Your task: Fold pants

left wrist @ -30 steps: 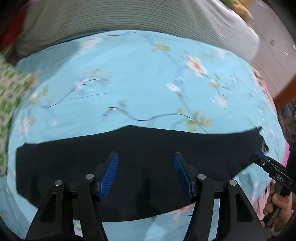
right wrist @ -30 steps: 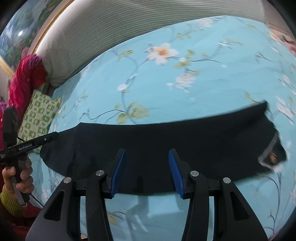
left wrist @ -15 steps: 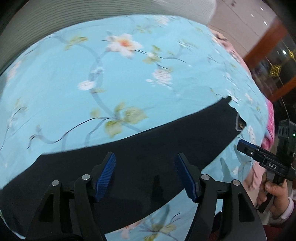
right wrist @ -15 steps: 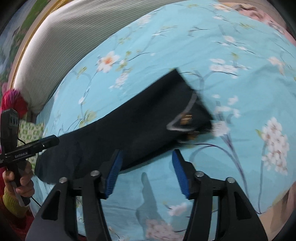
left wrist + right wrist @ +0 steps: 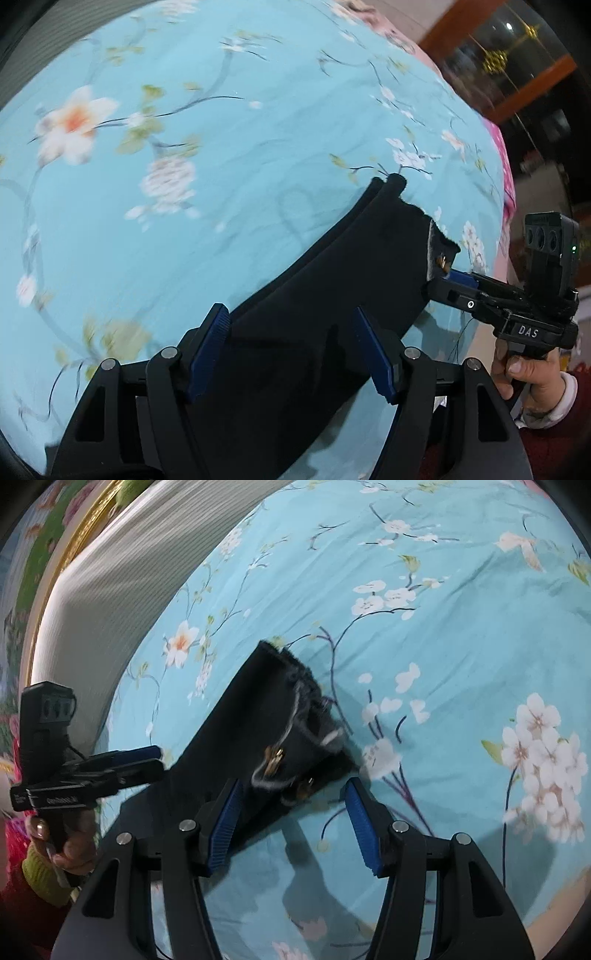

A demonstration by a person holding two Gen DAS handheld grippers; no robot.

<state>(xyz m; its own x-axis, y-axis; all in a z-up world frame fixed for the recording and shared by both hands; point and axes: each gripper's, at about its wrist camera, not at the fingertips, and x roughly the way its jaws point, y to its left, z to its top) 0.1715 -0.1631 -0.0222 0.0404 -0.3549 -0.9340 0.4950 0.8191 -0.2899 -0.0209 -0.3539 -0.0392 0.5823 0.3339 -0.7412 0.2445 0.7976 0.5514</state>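
Black pants (image 5: 332, 295), long narrow strip of dark fabric, lying flat on light-blue bedsheet w/ white blossom print (image 5: 184, 221), running diagonally; waist end w/ grey lining + small brass fastener (image 5: 275, 760) toward far/right end in left-wrist view, same end just ahead of blue pads in right-wrist view

Left gripper (image 5: 291, 350), black frame w/ blue ribbed pads, angled steeply down over mid-part of strip; jaws set wide, just been opening, fabric visible below the gap but pads not pressing on it, nothing gripped. In right-wrist view seen at left edge (image 5: 157, 758), held by a hand (image 5: 70, 845) w/ yellow-green cuff, tips at the pants' long edge; contact there unclear

Right gripper (image 5: 293, 825), same build, tilted down at waist end; jaws roughly half apart, also just been opening, left pad over fabric edge, right pad over bare sheet, no hold on anything. In left-wrist view (image 5: 439, 282) tips right at the waistband corner by the fastener, other hand (image 5: 524, 373) on its handle, white cuff + dark red sleeve

Around: grey ribbed pillow or cushion (image 5: 122, 572) along far-left side of bed, gold-framed edge behind it; pink cloth (image 5: 506, 173) at the bed's right edge, wood-framed glass beyond. Motion blur on sheet print

Sheet bare all round the strip, wide open stretch beyond it toward pillow; bed edge close behind right gripper's side
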